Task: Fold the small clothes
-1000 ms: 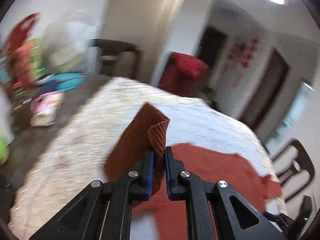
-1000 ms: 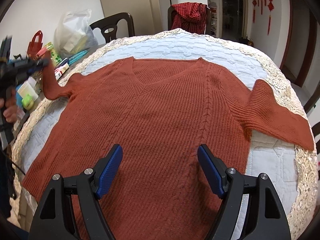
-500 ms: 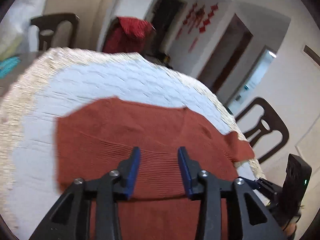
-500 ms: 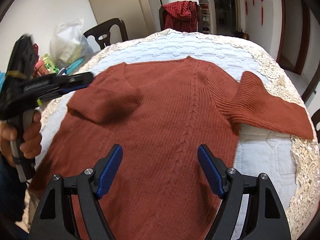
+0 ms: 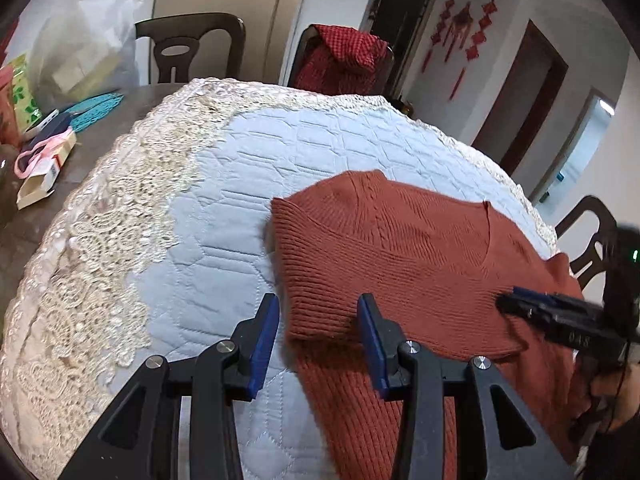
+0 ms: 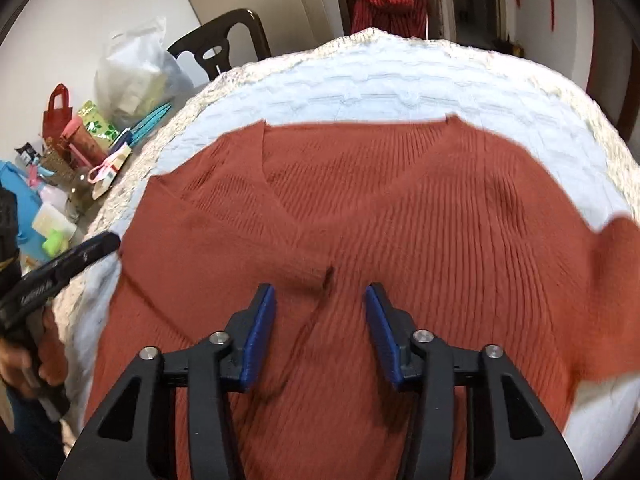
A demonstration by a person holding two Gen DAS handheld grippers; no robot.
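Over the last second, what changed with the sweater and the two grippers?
The left gripper carried the sweater's left sleeve in over the chest, let it go, and now hangs open over the folded edge. The right gripper swung toward the sleeve's cuff, its jaws closing with nothing gripped between them. The rust-red sweater otherwise lies flat on the quilted tablecloth, its right sleeve still spread out.

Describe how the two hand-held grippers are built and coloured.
Both look alike. The left hand-held gripper and the right hand-held gripper have matte black angular frames with triangular cut-outs, silver round screw heads at the joints, and flat blue pads inside each finger. Seen from the side, the right one carries pale printed characters and a small green light.
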